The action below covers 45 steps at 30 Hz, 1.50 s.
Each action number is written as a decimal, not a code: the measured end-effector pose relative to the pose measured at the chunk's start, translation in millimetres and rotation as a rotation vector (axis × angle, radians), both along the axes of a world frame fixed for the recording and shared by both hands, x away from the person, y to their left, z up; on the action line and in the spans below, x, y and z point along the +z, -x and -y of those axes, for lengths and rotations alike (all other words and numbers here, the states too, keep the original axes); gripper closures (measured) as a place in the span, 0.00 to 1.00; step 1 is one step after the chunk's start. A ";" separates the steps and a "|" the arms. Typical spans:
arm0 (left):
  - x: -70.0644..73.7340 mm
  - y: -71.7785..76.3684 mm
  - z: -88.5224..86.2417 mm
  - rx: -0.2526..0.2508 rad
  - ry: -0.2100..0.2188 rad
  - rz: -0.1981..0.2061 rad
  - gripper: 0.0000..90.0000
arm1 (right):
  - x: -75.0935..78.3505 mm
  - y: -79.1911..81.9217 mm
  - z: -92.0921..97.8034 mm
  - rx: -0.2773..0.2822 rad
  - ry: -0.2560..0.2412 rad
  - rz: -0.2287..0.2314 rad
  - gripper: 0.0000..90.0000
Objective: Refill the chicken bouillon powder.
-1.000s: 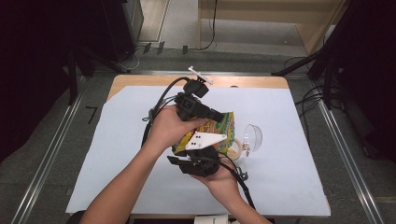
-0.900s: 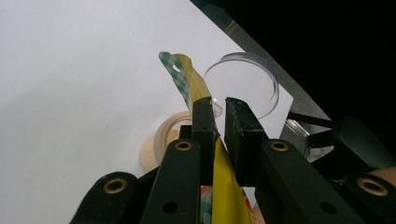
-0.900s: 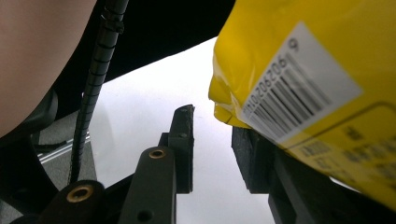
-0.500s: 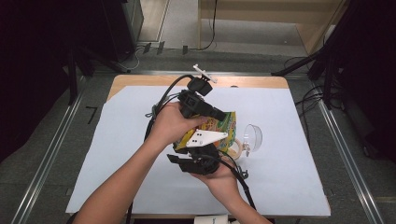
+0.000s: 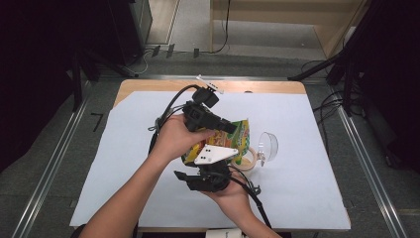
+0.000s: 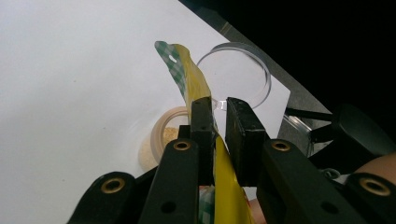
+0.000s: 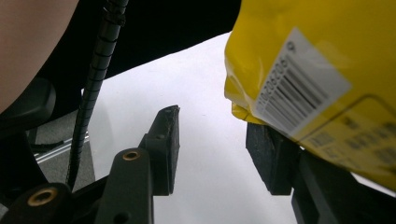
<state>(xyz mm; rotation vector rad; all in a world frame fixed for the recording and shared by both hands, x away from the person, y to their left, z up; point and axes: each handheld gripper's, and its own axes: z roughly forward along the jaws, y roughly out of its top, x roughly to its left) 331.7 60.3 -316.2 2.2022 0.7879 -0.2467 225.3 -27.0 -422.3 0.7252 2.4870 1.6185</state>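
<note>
A white sheet (image 5: 124, 163) is covering the table across the middle of the high view. At its centre, the yellow snack bag (image 5: 236, 134) is hanging off the surface, its edge pinched between the closed jaws of the left gripper (image 6: 217, 112). Just below, the right gripper (image 7: 219, 140) is gaping wide, the bag lying over its right jaw. Right of the bag, a clear lid (image 5: 267, 145) and a small beige-rimmed dish (image 6: 161, 140) are sitting close together.

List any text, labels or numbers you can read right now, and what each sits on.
Nothing can be quoted with confidence.
White barcode label on the yellow snack bag: digits beside the bars, too blurred to read.
Boxed small print below that label: blurred.
Bag front in the high view: print too small to read.
</note>
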 end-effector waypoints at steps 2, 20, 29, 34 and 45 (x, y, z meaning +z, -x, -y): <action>-1.0 1.7 -2.4 -0.003 0.008 0.001 0.91 | -1.8 0.5 -0.5 0.001 -0.007 -0.008 0.61; -12.0 9.2 -11.0 -0.027 -0.071 -0.020 0.90 | -17.3 4.3 -3.3 0.038 0.051 -0.002 0.62; -18.2 8.7 -11.0 -0.058 -0.110 -0.024 0.93 | -23.1 3.6 -2.0 0.060 0.067 0.011 0.62; -20.3 9.2 -16.5 -0.065 -0.115 -0.025 0.96 | -26.4 2.6 -0.3 0.054 0.058 -0.011 0.59; -25.0 10.9 -29.1 -0.098 -0.111 -0.032 0.98 | -36.5 3.2 2.1 0.045 0.074 -0.043 0.58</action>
